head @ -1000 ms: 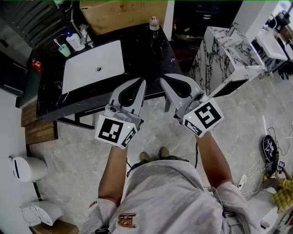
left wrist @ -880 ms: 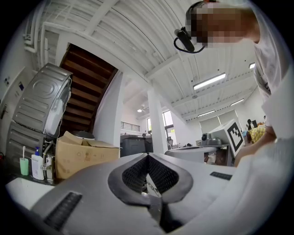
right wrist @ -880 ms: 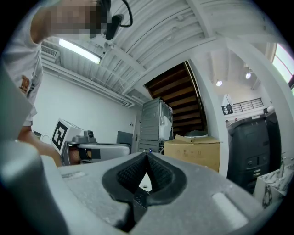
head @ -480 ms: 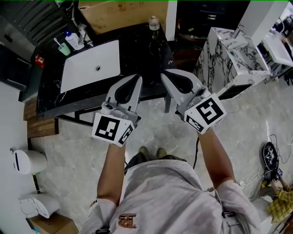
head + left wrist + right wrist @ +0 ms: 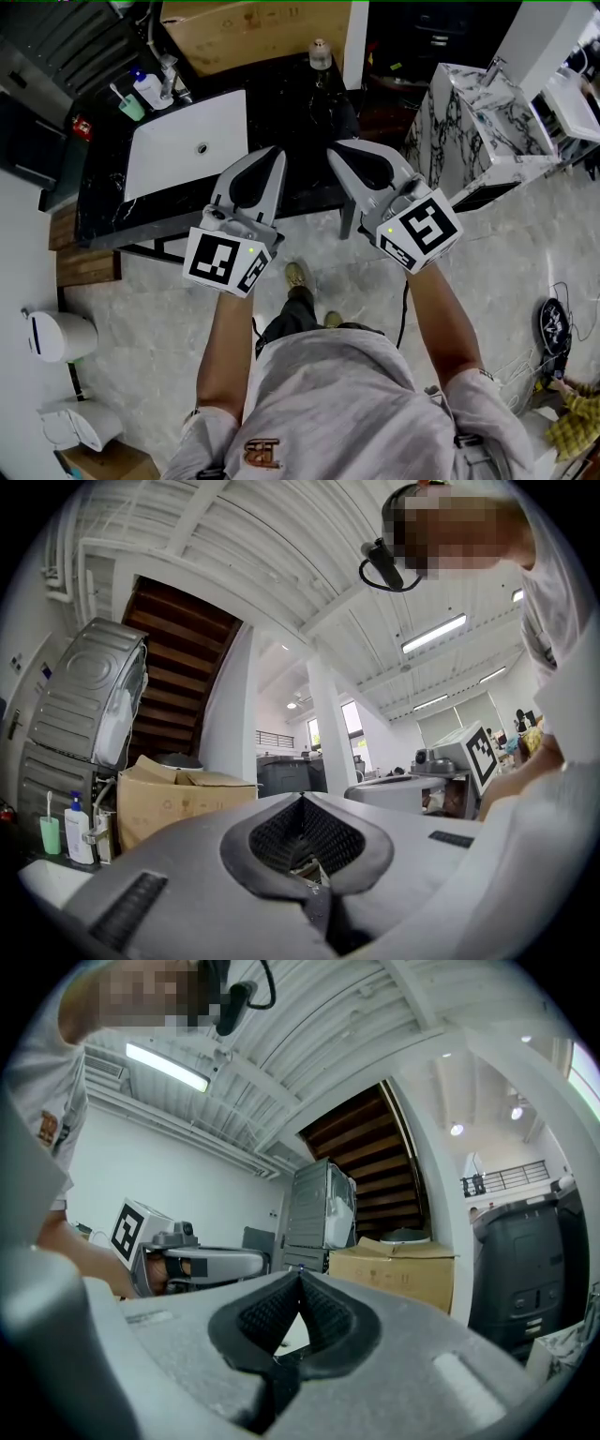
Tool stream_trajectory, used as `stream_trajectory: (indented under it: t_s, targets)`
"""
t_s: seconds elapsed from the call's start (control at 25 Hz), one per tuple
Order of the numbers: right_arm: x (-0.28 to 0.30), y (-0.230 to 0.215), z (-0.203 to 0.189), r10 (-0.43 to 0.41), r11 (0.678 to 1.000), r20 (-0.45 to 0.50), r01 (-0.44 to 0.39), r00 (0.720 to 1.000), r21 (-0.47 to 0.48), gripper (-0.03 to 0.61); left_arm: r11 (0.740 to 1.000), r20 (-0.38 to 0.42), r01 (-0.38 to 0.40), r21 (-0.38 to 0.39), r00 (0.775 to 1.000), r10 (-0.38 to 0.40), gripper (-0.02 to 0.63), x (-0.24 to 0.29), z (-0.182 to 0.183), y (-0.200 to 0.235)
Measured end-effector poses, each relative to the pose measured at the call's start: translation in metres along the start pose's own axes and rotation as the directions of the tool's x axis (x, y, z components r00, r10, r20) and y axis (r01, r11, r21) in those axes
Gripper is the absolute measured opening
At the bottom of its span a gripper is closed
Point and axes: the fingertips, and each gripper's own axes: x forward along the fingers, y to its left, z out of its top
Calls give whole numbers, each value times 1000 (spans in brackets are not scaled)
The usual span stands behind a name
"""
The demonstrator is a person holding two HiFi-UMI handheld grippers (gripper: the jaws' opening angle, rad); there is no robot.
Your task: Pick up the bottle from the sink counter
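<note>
Task bottle (image 5: 321, 53) upright at far right edge of black counter (image 5: 298, 131), just beside cardboard box (image 5: 246, 30), right of white sink (image 5: 155, 164). Pump dispenser (image 5: 147, 89) and green cup (image 5: 131, 106) sit at sink's far left corner. Left tongs (image 5: 270, 157) and right tongs (image 5: 339, 155) side by side above counter's near edge, well apart from bottle. Both 2 tongs pressed together, nothing pinched.
</note>
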Motion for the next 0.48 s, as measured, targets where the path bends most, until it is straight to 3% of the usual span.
stream_trajectory:
  t_s: [0.48]
  targets:
    - [81,-54,-15,-46,999,-45,45,998,-29,2,999,22,46,-6,999,-46,0,55,-9,82]
